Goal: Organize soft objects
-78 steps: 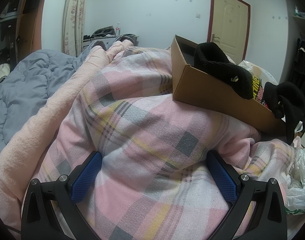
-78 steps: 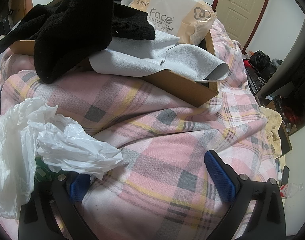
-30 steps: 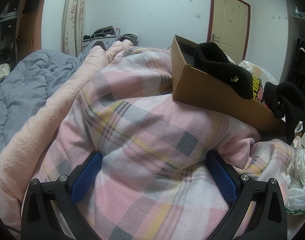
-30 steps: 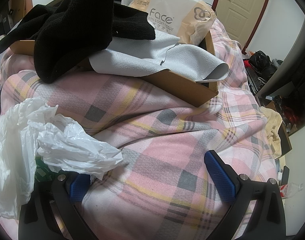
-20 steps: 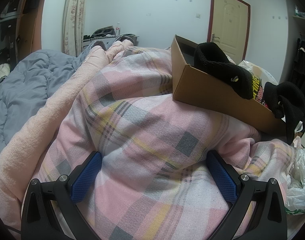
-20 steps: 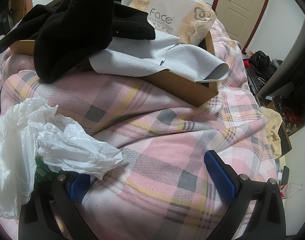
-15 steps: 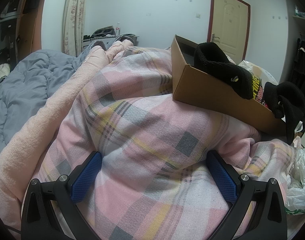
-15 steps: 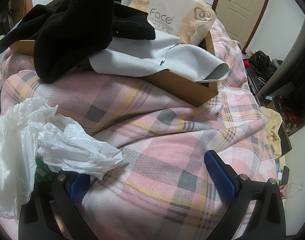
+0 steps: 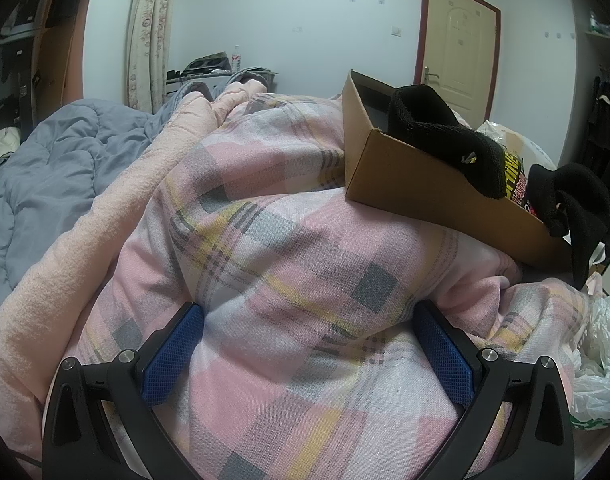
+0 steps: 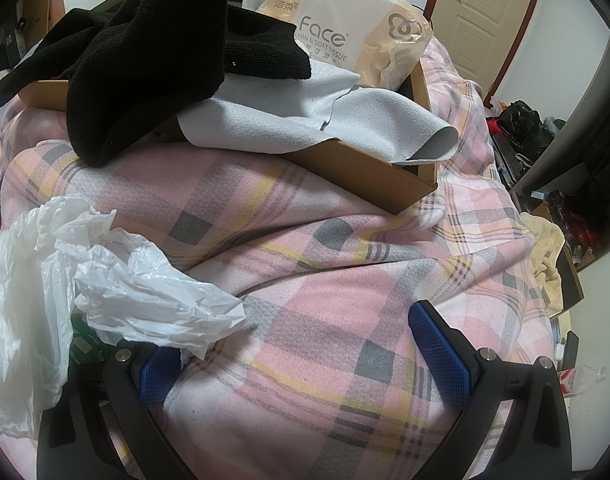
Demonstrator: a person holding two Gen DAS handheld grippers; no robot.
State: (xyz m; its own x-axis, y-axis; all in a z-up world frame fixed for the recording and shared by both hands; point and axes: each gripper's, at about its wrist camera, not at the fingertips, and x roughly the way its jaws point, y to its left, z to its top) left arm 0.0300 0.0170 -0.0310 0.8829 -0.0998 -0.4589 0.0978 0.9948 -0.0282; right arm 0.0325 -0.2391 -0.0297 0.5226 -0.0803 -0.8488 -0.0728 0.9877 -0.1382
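Right wrist view: right claw (image 10: 303, 354) spread wide, empty, resting low on the pink plaid blanket (image 10: 325, 280). Left claw (image 9: 305, 350) likewise wide over the same blanket. Black knit garments (image 10: 145, 64) and a grey cloth (image 10: 305, 120) drape over the cardboard box (image 10: 365, 174) rim; a tissue pack (image 10: 357, 28) sits inside. All light and limp; pinch a bunched fold. Crumpled white plastic bag (image 10: 105, 280) covers the right claw's left finger.
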